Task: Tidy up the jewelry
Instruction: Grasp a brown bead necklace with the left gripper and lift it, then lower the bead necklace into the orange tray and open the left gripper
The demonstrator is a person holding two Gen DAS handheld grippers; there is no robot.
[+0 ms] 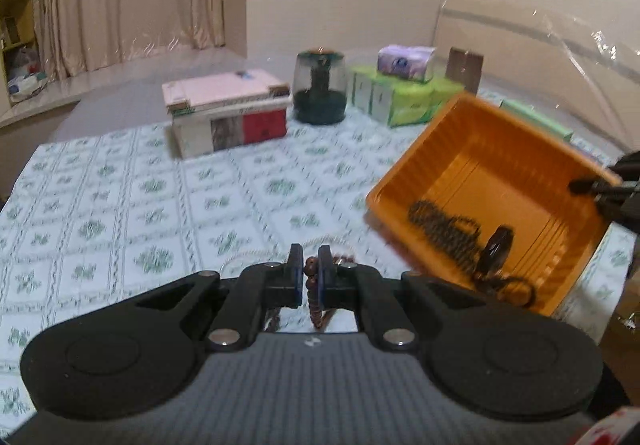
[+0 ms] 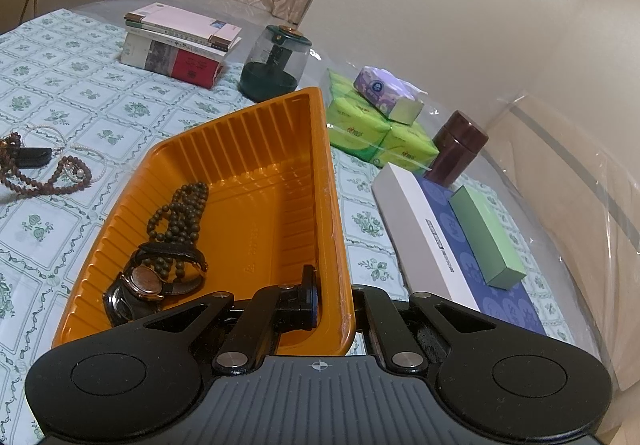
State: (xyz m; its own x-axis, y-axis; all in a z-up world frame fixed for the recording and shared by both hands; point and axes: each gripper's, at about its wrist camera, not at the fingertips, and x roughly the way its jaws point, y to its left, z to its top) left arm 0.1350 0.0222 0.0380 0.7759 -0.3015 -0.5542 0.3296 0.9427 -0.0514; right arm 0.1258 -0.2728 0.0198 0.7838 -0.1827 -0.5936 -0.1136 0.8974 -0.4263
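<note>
Now bead strand (image 1: 313, 291) hanging lengthwise, pinched in left gripper (image 1: 311, 273); right gripper (image 2: 334, 301) clamping tilted orange tray (image 2: 276, 181).

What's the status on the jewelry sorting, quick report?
Left gripper shut on brown bead strand, lifted off the cloth. Right gripper clamped on orange tray wall, tray tilted. Dark beads and watch inside. Nothing blocking.

The tabletop (image 2: 80, 85) wears a green-flowered cloth. Beyond the right claw (image 2: 332, 305) lie stacked books (image 2: 180, 45) and tissue packs (image 2: 376, 129); bead strands (image 2: 44, 177) lie to its left.
</note>
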